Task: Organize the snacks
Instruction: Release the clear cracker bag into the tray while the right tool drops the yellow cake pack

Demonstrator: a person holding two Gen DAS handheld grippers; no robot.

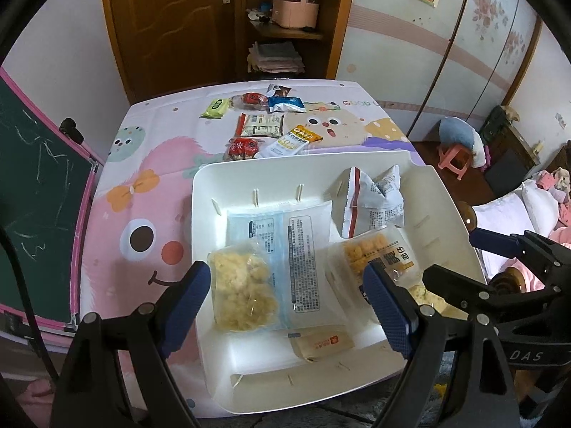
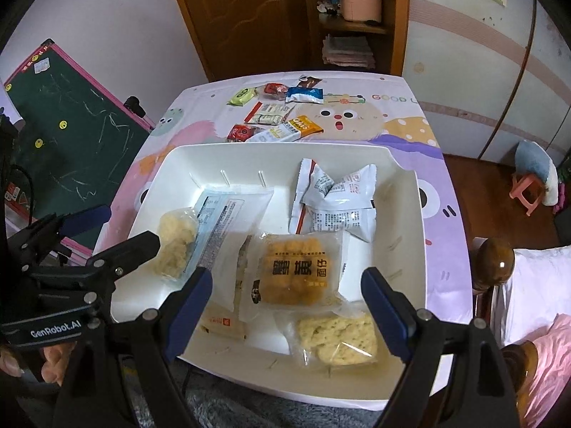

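Left wrist view: your left gripper [image 1: 287, 303] has its fingers spread, empty, over the white tray [image 1: 360, 158] on the tabletop [image 1: 142, 192]. In the tray: pale snack pack [image 1: 242, 289], blue-white packet [image 1: 296, 249], orange snack pack [image 1: 374, 256]. Loose snacks [image 1: 264, 125] lie beyond the tray.

Right wrist view: your right gripper [image 2: 285, 306] likewise has its fingers spread, empty, above the orange pack. A chalkboard [image 2: 75, 142] stands left of the tabletop.

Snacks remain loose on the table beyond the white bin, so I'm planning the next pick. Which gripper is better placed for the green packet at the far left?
Left, probably. Both grippers hang open over the white bin; the green packet lies far left, on the left gripper's side.
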